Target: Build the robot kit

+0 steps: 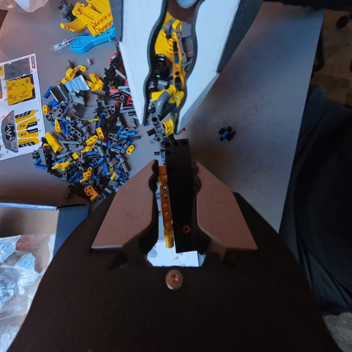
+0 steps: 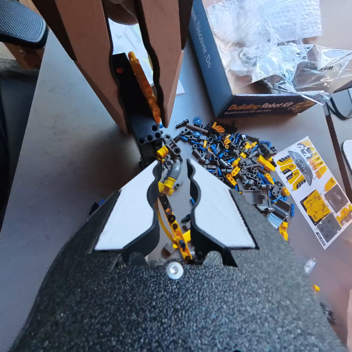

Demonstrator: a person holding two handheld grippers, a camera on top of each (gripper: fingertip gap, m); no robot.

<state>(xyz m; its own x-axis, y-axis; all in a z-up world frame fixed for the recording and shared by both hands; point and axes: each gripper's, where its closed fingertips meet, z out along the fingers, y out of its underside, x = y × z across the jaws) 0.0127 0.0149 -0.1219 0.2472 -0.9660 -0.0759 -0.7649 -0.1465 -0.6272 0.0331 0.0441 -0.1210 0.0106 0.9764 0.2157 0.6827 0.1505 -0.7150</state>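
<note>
My left gripper (image 1: 175,163), with brown fingers, is shut on a black block with round holes (image 1: 178,190) and a yellow holed beam (image 1: 166,207) pressed against its side. It also shows in the right wrist view (image 2: 145,128), coming down from the top with the block (image 2: 146,133). My right gripper (image 2: 173,162), with white fingers, holds a yellow and grey brick assembly (image 2: 175,226) between its jaws. In the left wrist view it (image 1: 161,126) faces the left gripper, and the assembly (image 1: 167,43) fills the gap between its fingers. The assembly's tip almost meets the block's end.
A pile of loose blue, grey, black and yellow parts (image 1: 91,133) lies on the grey table (image 1: 238,114). Beside it are a sticker sheet (image 1: 19,106), a blue tool (image 1: 89,42) and a yellow sub-build (image 1: 91,17). A dark box (image 2: 209,66) holds plastic bags (image 2: 276,47). One gripper's finger ends stand about 4 centimeters off the other's.
</note>
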